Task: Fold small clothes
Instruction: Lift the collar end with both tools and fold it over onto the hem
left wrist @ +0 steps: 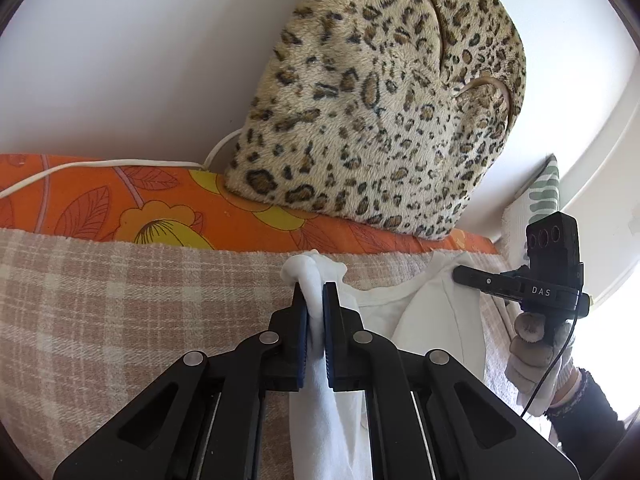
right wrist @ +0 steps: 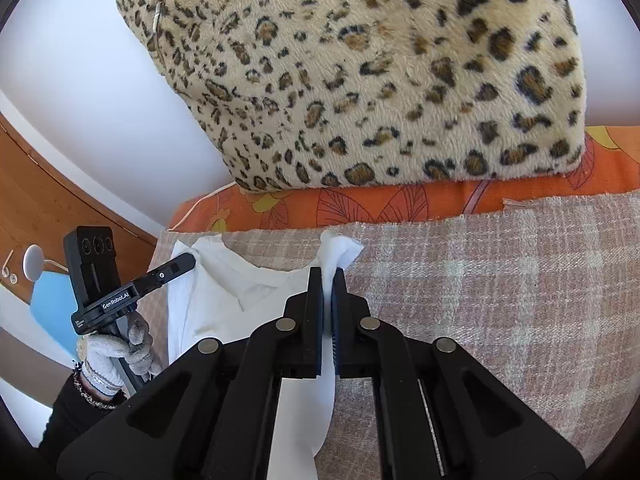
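Now we see both tongs clamped on the white top (left wrist: 436, 320): left gripper (left wrist: 315, 300) and right gripper (right wrist: 328, 280) each pinch a bunched corner. It lies on the checked blanket (right wrist: 480, 280), before the leopard cushion (left wrist: 380, 120).

Two close wrist views, sharing white garment (left wrist: 436, 320)
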The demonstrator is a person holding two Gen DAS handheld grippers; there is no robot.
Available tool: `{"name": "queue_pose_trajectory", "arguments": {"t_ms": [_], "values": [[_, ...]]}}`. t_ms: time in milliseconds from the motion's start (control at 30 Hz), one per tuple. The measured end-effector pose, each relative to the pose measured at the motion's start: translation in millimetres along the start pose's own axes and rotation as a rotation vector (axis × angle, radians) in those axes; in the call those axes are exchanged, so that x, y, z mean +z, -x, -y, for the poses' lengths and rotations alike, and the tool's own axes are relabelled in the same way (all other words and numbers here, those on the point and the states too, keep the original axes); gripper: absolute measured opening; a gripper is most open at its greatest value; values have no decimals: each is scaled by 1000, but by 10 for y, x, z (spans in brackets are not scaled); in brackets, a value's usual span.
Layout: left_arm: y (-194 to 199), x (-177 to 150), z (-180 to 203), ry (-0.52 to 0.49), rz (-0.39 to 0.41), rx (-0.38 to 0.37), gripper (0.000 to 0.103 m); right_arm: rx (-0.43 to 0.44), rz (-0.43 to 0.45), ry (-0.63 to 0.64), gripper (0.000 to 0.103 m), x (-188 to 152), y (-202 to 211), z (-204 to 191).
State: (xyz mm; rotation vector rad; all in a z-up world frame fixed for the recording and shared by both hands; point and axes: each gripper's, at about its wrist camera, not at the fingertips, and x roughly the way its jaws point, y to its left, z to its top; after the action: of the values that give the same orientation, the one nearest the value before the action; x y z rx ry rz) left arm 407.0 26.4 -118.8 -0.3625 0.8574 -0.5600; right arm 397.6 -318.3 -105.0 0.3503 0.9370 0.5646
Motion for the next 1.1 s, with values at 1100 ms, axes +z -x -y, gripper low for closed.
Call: {"name": "queue_pose_trajectory", "arguments": {"t_ms": [1100], "values": [[1334, -619, 1087, -99, 60, -7, 4, 5, 37, 182, 5, -683, 1300, -1256]]}}
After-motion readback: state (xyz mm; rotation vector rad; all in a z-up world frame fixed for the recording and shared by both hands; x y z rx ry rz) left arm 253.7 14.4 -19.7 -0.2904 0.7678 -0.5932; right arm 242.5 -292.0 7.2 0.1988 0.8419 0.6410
